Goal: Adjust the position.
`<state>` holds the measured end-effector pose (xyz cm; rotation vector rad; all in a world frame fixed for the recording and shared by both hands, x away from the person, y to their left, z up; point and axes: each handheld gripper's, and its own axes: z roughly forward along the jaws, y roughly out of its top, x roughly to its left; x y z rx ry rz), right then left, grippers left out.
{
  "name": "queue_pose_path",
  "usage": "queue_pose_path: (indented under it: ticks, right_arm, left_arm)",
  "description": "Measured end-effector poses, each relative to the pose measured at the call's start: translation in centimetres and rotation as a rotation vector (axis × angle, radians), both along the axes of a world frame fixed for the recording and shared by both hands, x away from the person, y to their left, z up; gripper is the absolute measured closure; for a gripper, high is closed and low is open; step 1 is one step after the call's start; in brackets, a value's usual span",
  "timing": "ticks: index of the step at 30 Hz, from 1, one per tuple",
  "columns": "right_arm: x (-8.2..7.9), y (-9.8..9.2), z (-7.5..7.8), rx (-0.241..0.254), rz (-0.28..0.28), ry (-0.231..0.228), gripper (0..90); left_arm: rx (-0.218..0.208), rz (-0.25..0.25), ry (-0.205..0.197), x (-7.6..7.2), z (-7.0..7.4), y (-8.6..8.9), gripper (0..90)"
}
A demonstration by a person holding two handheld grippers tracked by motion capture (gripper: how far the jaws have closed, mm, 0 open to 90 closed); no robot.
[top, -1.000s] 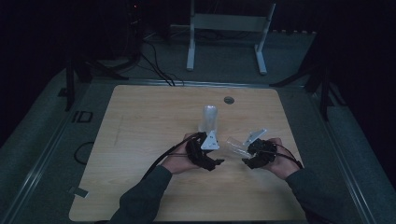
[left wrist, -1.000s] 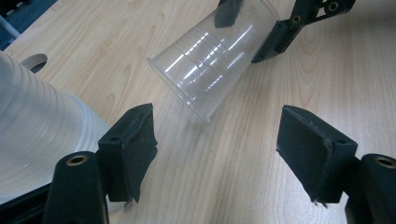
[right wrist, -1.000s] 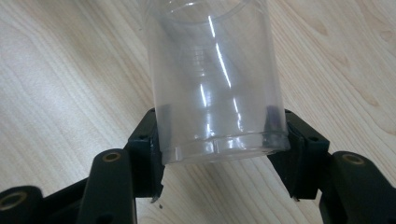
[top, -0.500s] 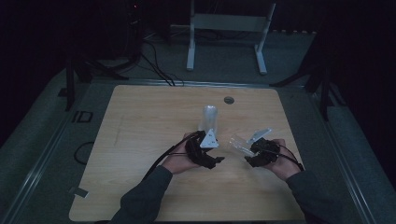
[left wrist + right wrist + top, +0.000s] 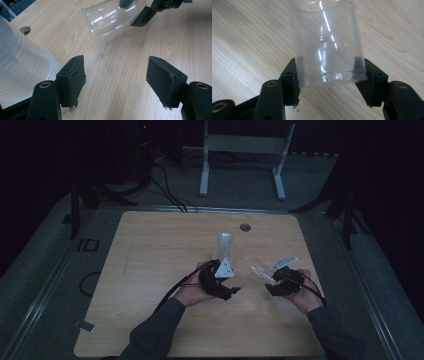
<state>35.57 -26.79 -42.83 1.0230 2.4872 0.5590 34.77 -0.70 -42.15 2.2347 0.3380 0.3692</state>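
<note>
A tall stack of clear plastic cups stands upright mid-table; in the left gripper view the stack sits just outside the left-hand jaw. My left gripper lies low over the wood beside the stack. Its jaws have just been closing and stand apart with nothing between them. My right gripper is shut on a single clear cup near its rim. That cup is tilted above the table, with its closed end towards the left gripper.
The wooden table has a round cable hole near its far edge. Black cables trail from the grippers along the forearms. A white metal frame stands on the floor beyond the table.
Both hands stay nearly where they were. The cup in the right gripper has shifted only slightly to the right.
</note>
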Motion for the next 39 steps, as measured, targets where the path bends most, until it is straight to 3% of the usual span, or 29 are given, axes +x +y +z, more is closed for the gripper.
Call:
queue_pose_path:
  ticks: [20, 39]
  right_arm:
    - [-0.50, -0.27, -0.44, 0.059, -0.130, -0.067, 42.0]
    - [-0.65, -0.64, -0.90, 0.174, -0.221, -0.112, 42.1]
  left_arm:
    - [-0.012, 0.025, -0.002, 0.08, 0.17, -0.13, 31.3]
    - [-0.040, 0.046, -0.001, 0.10, 0.50, -0.12, 31.8]
